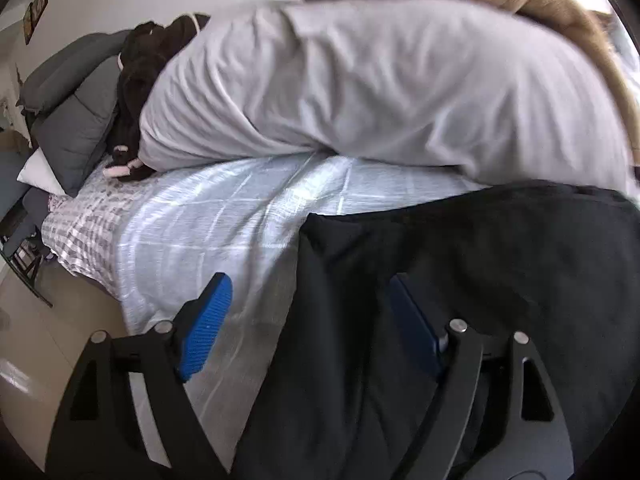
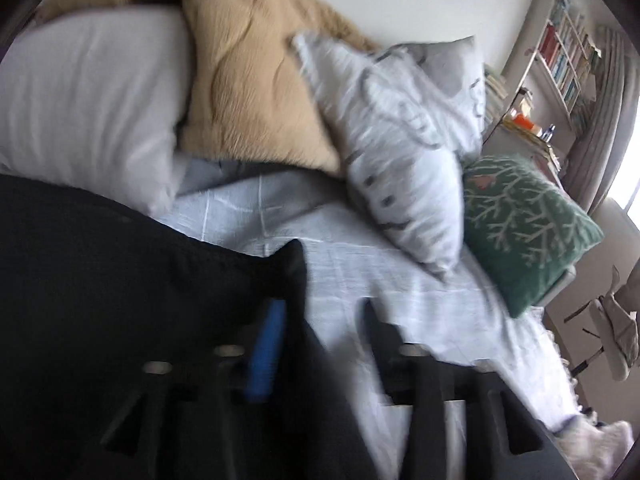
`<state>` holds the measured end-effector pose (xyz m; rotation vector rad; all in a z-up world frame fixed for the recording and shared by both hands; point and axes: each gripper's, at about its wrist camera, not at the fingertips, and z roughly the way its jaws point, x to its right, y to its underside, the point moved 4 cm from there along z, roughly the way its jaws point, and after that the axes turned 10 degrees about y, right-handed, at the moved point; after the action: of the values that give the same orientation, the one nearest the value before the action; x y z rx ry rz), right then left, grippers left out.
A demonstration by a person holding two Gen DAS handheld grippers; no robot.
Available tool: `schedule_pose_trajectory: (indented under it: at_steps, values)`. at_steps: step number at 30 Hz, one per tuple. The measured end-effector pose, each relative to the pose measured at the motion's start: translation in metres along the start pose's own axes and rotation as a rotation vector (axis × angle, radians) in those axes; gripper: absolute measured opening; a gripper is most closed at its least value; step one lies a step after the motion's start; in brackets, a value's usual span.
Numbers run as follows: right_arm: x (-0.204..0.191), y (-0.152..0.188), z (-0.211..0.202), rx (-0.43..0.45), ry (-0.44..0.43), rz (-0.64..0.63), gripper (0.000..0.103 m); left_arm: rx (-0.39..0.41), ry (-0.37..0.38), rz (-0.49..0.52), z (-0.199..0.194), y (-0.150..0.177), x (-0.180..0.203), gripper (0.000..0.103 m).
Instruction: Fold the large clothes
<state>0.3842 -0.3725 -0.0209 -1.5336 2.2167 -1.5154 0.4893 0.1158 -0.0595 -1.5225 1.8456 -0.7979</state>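
Note:
A large black garment lies on the light blue bedsheet. It also shows in the right wrist view. My left gripper is open, its jaws wide apart over the garment's left edge; the left blue pad is above the sheet, the right pad above the black cloth. My right gripper is open and blurred by motion; its left blue pad is over the garment's right edge, the right finger over the sheet. Neither holds cloth.
A white pillow, a tan blanket, a striped pillow and a green cushion line the far side of the bed. Dark plush toy and grey pillows sit at the left. Bookshelf at the right.

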Motion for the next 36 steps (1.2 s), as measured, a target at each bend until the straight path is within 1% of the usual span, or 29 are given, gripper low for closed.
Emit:
schedule_pose_trajectory:
  at_steps: [2,4,6,8,10,12,15,17,19,22,25,27,31,33,36]
  values:
    - [0.02,0.008,-0.023,-0.013,-0.043,0.028,0.063,-0.027,0.038,-0.009,-0.026,0.007,0.003,0.081]
    - [0.039,0.017,-0.045,-0.041,-0.079,0.058,0.063,-0.058,0.085,-0.044,-0.052,0.017,0.003,0.081]
    - [0.056,0.029,-0.072,-0.059,-0.12,0.086,0.065,-0.101,0.153,-0.098,-0.079,0.031,0.003,0.082]
    - [0.068,0.042,-0.098,-0.069,-0.153,0.109,0.073,-0.126,0.21,-0.161,-0.102,0.044,0.002,0.083]
    - [0.079,0.055,-0.125,-0.079,-0.201,0.133,0.077,-0.14,0.257,-0.224,-0.123,0.057,0.0,0.087]
    - [0.085,0.07,-0.145,-0.098,-0.238,0.159,0.08,-0.154,0.297,-0.284,-0.141,0.073,-0.001,0.092]
    - [0.088,0.095,-0.173,-0.128,-0.302,0.185,0.083,-0.177,0.338,-0.35,-0.161,0.098,0.001,0.093]
    - [0.085,0.11,-0.183,-0.142,-0.326,0.186,0.083,-0.193,0.358,-0.392,-0.169,0.117,0.003,0.093]
    - [0.081,0.125,-0.189,-0.16,-0.342,0.192,0.084,-0.194,0.366,-0.436,-0.172,0.132,0.005,0.093]
    - [0.074,0.153,-0.186,-0.23,-0.384,0.242,0.085,-0.187,0.394,-0.509,-0.171,0.154,0.007,0.093]
    - [0.068,0.178,-0.171,-0.295,-0.417,0.297,0.085,-0.221,0.395,-0.549,-0.151,0.174,0.01,0.093]
    - [0.059,0.191,-0.156,-0.364,-0.413,0.276,0.085,-0.254,0.381,-0.553,-0.134,0.181,0.012,0.093]
    - [0.049,0.2,-0.134,-0.413,-0.453,0.325,0.085,-0.24,0.408,-0.611,-0.104,0.184,0.008,0.093]
    - [0.043,0.203,-0.123,-0.443,-0.493,0.359,0.085,-0.243,0.441,-0.69,-0.085,0.19,0.005,0.093]
    - [0.037,0.206,-0.11,-0.474,-0.558,0.419,0.085,-0.224,0.464,-0.801,-0.067,0.198,-0.001,0.093]
